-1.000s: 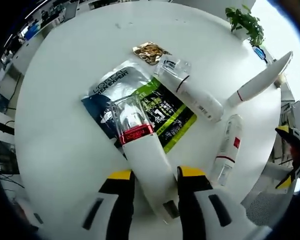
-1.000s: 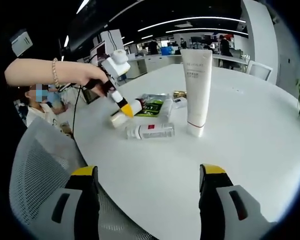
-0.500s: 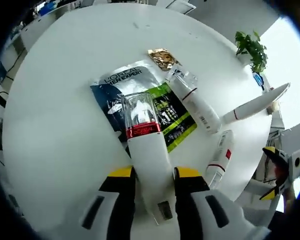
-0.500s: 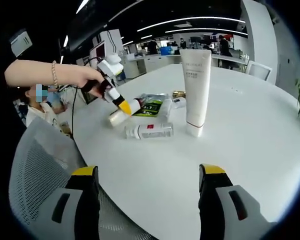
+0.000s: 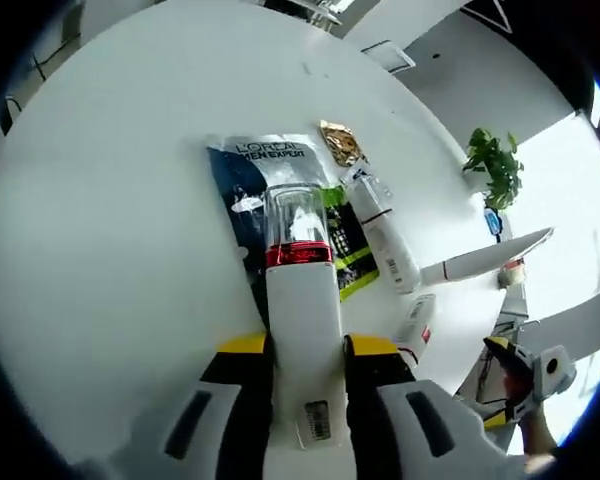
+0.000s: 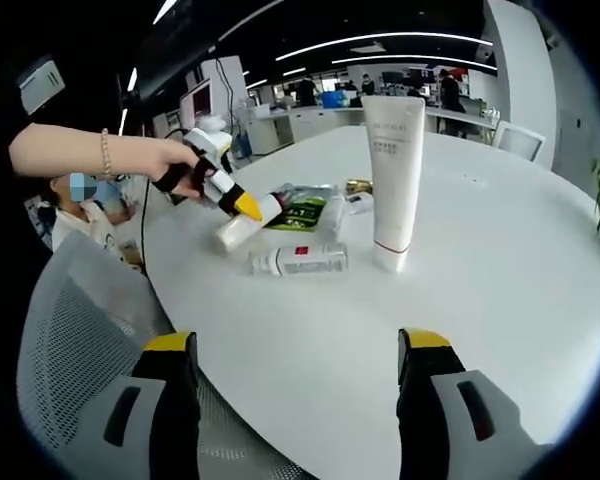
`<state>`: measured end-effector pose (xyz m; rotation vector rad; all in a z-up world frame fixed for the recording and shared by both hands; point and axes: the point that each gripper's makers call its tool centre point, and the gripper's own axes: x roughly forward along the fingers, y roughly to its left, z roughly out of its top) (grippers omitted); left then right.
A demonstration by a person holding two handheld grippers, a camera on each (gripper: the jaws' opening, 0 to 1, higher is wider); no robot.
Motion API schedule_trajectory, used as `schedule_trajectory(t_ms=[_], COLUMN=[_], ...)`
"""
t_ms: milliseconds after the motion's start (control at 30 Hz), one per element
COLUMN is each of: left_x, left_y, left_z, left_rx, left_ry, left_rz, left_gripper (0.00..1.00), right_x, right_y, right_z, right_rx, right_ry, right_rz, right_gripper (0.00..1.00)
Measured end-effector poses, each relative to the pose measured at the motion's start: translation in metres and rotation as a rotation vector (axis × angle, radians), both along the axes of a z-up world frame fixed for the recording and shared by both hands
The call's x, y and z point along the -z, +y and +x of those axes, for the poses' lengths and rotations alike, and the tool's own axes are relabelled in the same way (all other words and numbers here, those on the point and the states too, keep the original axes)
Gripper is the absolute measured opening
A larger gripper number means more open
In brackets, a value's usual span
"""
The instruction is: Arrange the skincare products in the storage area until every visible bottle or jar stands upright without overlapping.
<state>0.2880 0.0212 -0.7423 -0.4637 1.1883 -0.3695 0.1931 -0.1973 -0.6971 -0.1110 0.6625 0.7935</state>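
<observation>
My left gripper [image 5: 305, 352] is shut on the lower body of a white bottle [image 5: 302, 290] that has a red band and a clear cap. The bottle lies across the sachets, cap pointing away. From the right gripper view, that left gripper [image 6: 230, 197] grips the same bottle [image 6: 242, 228], held by a person's hand [image 6: 175, 160]. A tall white tube [image 6: 392, 180] stands upright on its cap. A small white bottle with a red label [image 6: 300, 260] lies on its side. Another clear-capped white bottle [image 5: 380, 228] lies flat. My right gripper [image 6: 295, 395] is open with nothing between its jaws.
Flat on the round white table [image 5: 110, 250] lie a blue-silver sachet [image 5: 248, 170], a green-black sachet [image 5: 348, 240] and a gold packet [image 5: 340, 143]. A grey mesh chair [image 6: 70, 350] stands at the table's near edge. A potted plant [image 5: 495, 165] sits at the far side.
The left jaws have closed from open onto the red-banded bottle's body. The left hand has tilted lower towards the table. The right gripper has stayed still.
</observation>
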Motion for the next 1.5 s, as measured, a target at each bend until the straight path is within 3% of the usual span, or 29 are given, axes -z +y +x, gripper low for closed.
schedule_trajectory(t_ms=[233, 400, 567, 633, 767, 900, 1267, 1367, 1433, 1500], left_x=[-0.010, -0.015, -0.041, -0.048, -0.077, -0.095, -0.139, -0.152, -0.160, -0.168], left_y=[-0.009, -0.013, -0.030, -0.033, -0.049, -0.058, -0.080, -0.086, -0.090, -0.094], left_z=[-0.001, 0.003, 0.003, 0.004, 0.000, -0.004, -0.020, -0.029, -0.035, -0.039], left_rx=[-0.018, -0.012, -0.014, -0.010, 0.021, 0.045, 0.098, 0.114, 0.131, 0.149], left_ry=[-0.051, -0.085, -0.162, -0.182, -0.242, -0.277, -0.347, -0.367, -0.381, -0.399], left_rz=[-0.125, -0.158, -0.305, -0.335, -0.445, -0.520, -0.665, -0.708, -0.734, -0.753], left_gripper=[0.24, 0.24, 0.24, 0.24, 0.24, 0.24, 0.24, 0.24, 0.24, 0.24], right_x=[-0.001, 0.000, -0.001, -0.003, -0.010, -0.015, -0.072, -0.084, -0.088, -0.100], right_y=[0.002, 0.003, 0.007, 0.010, 0.016, 0.031, 0.087, 0.096, 0.102, 0.113], right_z=[-0.001, -0.001, -0.002, -0.003, -0.004, -0.009, 0.002, 0.006, 0.008, 0.003], right_rx=[-0.009, -0.018, -0.030, -0.037, -0.053, -0.123, -0.214, -0.206, -0.227, -0.258], right_ry=[0.002, 0.004, 0.004, 0.007, 0.008, 0.008, 0.017, 0.051, 0.050, 0.083], right_rz=[-0.001, -0.003, 0.013, 0.034, 0.091, 0.121, 0.377, 0.447, 0.441, 0.498], right_gripper=[0.81, 0.82, 0.80, 0.80, 0.79, 0.78, 0.72, 0.73, 0.73, 0.71])
